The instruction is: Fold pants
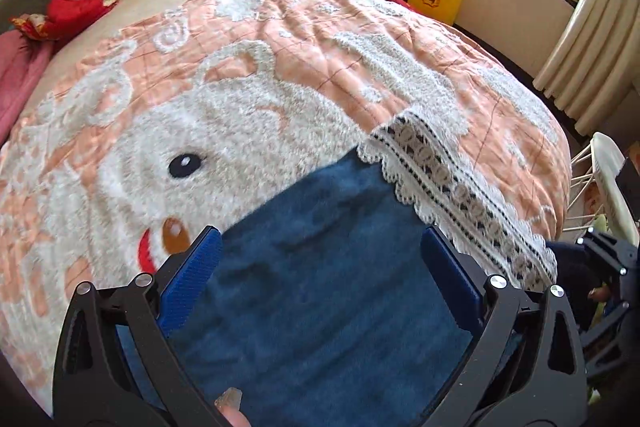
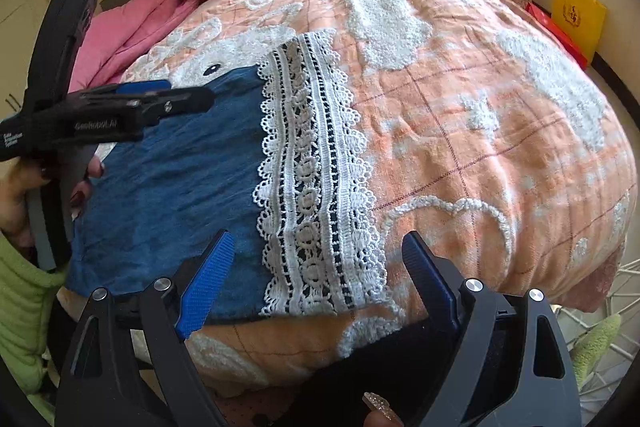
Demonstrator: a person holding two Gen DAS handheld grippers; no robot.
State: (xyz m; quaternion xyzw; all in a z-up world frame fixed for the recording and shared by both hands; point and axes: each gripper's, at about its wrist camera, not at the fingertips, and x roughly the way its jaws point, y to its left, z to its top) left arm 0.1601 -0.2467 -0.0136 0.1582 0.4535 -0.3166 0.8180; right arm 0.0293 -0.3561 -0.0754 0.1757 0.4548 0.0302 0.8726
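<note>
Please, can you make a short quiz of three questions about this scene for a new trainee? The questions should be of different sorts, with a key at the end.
1. True or false: the blue pants lie on the orange and white blanket.
2. Multiple choice: the white lace trim on the pants is at which end in the right wrist view? A) the left end B) the right end C) it is not visible
3. Fill in: the jaws of the right hand-held gripper stand ____, with nothing pressed between them.

Key: 1 true; 2 B; 3 open
</note>
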